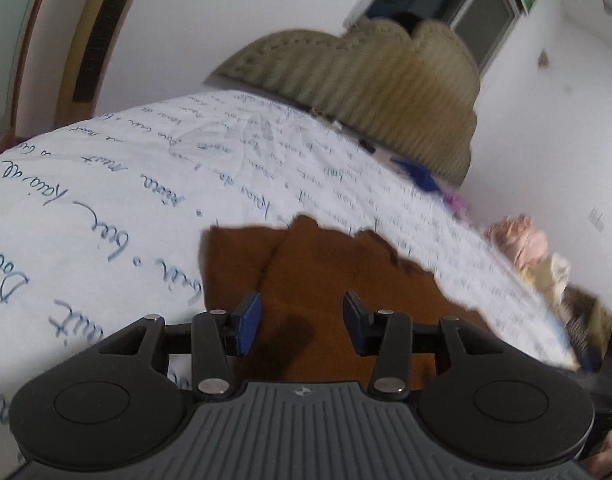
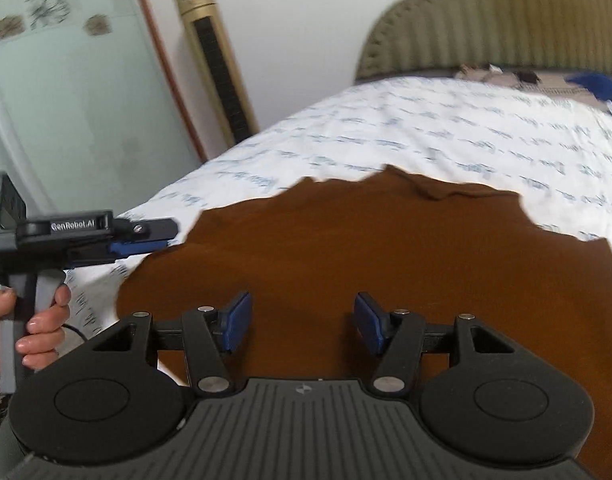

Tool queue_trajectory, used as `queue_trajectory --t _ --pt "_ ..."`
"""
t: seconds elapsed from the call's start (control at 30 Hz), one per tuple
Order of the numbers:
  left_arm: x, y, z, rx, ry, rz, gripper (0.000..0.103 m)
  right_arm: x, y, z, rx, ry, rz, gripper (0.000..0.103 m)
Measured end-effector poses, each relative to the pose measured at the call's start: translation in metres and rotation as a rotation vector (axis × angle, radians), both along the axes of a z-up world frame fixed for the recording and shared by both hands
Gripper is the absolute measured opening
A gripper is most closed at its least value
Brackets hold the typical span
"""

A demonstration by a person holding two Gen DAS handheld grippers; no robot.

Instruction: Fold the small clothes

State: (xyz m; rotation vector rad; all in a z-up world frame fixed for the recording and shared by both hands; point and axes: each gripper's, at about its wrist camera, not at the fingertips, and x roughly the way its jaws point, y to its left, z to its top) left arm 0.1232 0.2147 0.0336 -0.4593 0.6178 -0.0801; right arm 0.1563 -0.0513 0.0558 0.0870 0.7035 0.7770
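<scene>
Brown garment point(image 2: 346, 264): rust-brown knit cloth spread flat on the bed, filling the centre and lower right of the right wrist view; its far edge is ragged and wavy, with a small fold near the top centre. In the left wrist view point(image 1: 306, 280) it lies in the lower centre, a crease running diagonally across it.
Right gripper point(image 2: 302, 322): lower centre of its own view, blue pads spread apart above the brown cloth, nothing between them, pads not pressing on the fabric.
Left gripper point(image 1: 302, 326): lower centre of its own view, jaws parted over the garment's near part, nothing pinched; a dark shadow falls on the cloth between them. From the right wrist view point(image 2: 146, 240) it shows side-on at the left edge, its tip at the garment's left edge; whether it touches the cloth cannot be told.
Hand point(image 2: 38, 332): lower left of the right wrist view, fingers wrapped round the left gripper's grey handle.
Bed sheet point(image 1: 106, 208): white, printed with blue handwriting, under the garment.
Headboard point(image 1: 366, 92): olive, ribbed and padded, upper centre.
Other clothes point(image 1: 522, 240): pink and cream pieces, blurred, at the right edge of the bed.
Tower fan point(image 2: 214, 56): gold, upright, upper left against the white wall.
</scene>
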Motion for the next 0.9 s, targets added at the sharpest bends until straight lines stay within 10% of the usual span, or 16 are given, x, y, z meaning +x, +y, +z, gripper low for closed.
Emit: queue_trajectory --t 0.23,0.47,0.63,0.9 --pt "-0.026 0.046 -0.026 -0.187 0.109 0.127 0.045 -0.006 0.071 0.002 0.025 0.068 0.124 0.057" --pt "-0.035 0.054 -0.019 -0.076 0.149 0.118 0.045 -0.017 0.103 -0.012 -0.165 0.068 0.192 0.062" --pt "-0.023 0.057 -0.009 -0.04 0.142 0.107 0.046 -0.014 0.105 0.024 -0.038 -0.008 0.163 0.06" --pt "0.026 0.077 -0.01 -0.09 0.195 0.062 0.048 0.001 0.132 -0.011 -0.069 0.088 0.181 0.068"
